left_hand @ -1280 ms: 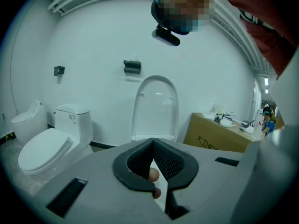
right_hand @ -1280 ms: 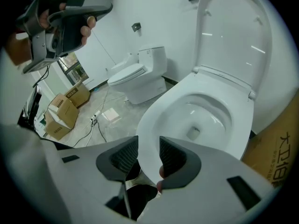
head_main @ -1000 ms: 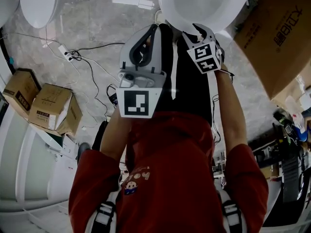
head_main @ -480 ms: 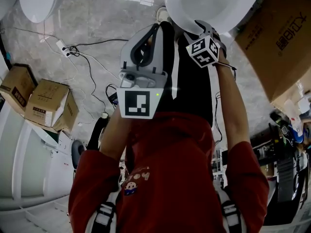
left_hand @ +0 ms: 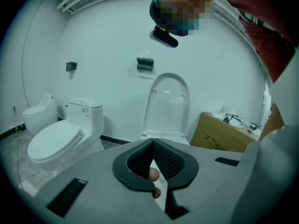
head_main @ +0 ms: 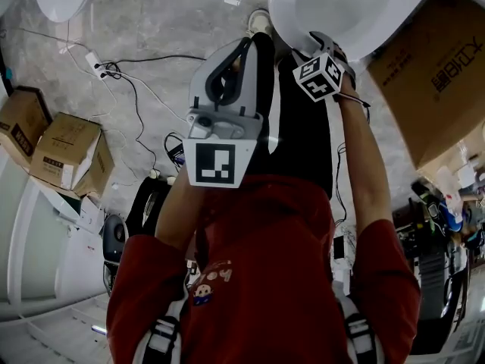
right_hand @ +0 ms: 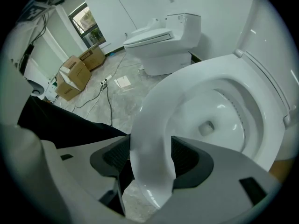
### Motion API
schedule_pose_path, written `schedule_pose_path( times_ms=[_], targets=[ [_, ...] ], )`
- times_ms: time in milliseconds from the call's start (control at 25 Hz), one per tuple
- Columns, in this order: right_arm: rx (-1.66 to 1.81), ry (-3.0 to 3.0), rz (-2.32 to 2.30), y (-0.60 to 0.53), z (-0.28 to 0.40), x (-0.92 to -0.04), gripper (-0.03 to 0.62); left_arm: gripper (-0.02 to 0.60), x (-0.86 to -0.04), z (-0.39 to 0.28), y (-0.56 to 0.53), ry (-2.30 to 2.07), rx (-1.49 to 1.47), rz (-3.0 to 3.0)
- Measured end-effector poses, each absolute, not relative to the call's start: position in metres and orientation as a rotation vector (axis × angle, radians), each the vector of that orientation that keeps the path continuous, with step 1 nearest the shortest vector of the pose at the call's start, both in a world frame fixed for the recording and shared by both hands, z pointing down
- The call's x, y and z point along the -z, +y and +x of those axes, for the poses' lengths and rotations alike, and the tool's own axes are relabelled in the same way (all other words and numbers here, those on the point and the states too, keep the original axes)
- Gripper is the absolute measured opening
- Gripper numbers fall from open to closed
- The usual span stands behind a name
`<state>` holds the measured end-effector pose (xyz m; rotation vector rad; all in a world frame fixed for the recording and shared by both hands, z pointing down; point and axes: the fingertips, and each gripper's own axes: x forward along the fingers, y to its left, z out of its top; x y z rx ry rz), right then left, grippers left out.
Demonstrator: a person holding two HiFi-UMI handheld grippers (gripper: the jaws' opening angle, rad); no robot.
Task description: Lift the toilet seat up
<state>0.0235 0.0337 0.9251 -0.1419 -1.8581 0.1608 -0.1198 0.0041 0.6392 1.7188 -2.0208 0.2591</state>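
Note:
The white toilet seat lies flat on the bowl, and the lid stands upright behind it. My right gripper points steeply down over the front of the seat. Its jaws have just been opening and now straddle the seat's front rim, one pad on each side; I see no pinch. In the head view the right gripper sits at the bowl's near edge. My left gripper hangs in front of the person's body, shut, pads meeting at the tips with nothing held.
A large cardboard box stands right of the toilet. A second toilet with closed lid is to the left, a third beyond. Small boxes and cables lie on the marble floor.
The right gripper has come down onto the toilet's front rim and its marker cube has rolled. The left gripper has barely shifted. The bowl now sits further right in the head view.

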Motion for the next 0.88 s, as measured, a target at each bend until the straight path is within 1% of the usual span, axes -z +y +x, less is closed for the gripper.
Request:
schedule_pose_path(
  times_ms=[360, 560, 880],
  targets=[
    [-0.175, -1.767, -0.254, 0.043, 0.024, -0.939, 0.236, 0.008, -0.643, -0.128, 0.006, -2.031, -0.255, 1.683],
    [-0.122, -1.72, -0.307, 0.048, 0.03, -0.951, 0.238, 0.008, -0.643, -0.13, 0.004, -2.036, -0.248, 1.679],
    [-0.132, -1.704, -0.311, 0.048, 0.034, -0.952, 0.242, 0.008, -0.642, -0.132, 0.003, -2.037, -0.247, 1.681]
  ],
)
